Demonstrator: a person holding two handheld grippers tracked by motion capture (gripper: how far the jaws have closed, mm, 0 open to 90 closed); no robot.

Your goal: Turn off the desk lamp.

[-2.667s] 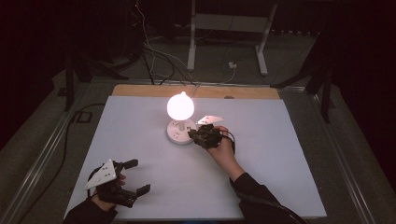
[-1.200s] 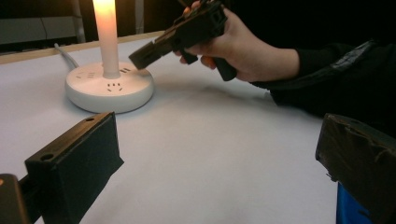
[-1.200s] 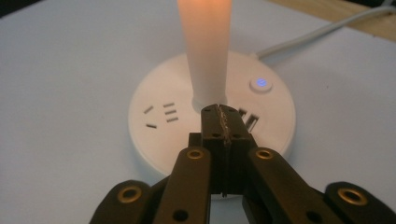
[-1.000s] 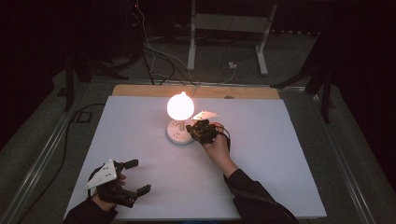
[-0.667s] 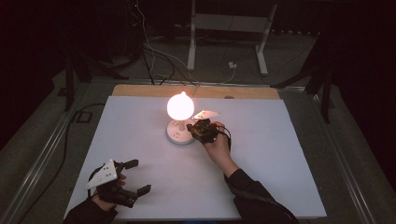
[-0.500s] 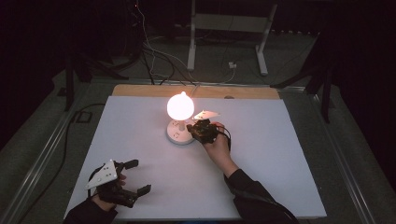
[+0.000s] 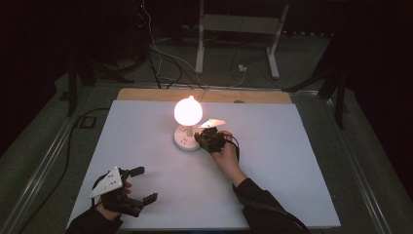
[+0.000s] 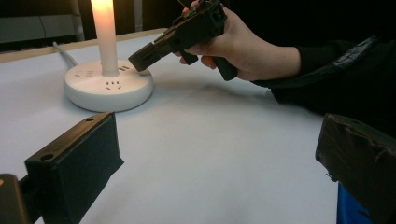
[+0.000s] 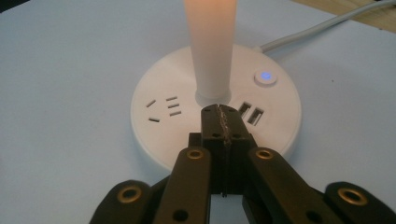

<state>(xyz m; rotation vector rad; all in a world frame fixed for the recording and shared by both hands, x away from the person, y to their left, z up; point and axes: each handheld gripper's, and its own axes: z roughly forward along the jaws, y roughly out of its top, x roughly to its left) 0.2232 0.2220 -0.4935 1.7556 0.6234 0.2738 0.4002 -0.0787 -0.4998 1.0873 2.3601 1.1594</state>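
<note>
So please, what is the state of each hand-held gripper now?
Left hand-held gripper: open, holding nothing.
Right hand-held gripper: closed, empty, tips over the lamp base.

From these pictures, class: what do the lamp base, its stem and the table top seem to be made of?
Lamp base: looks like smooth white moulded plastic, with a soft sheen, cut sockets and a lit button.
Stem: probably translucent matt plastic, since it glows evenly from inside.
Table top: a flat, matt white sheet, possibly laminate or board; a wooden strip shows along its far edge.
</note>
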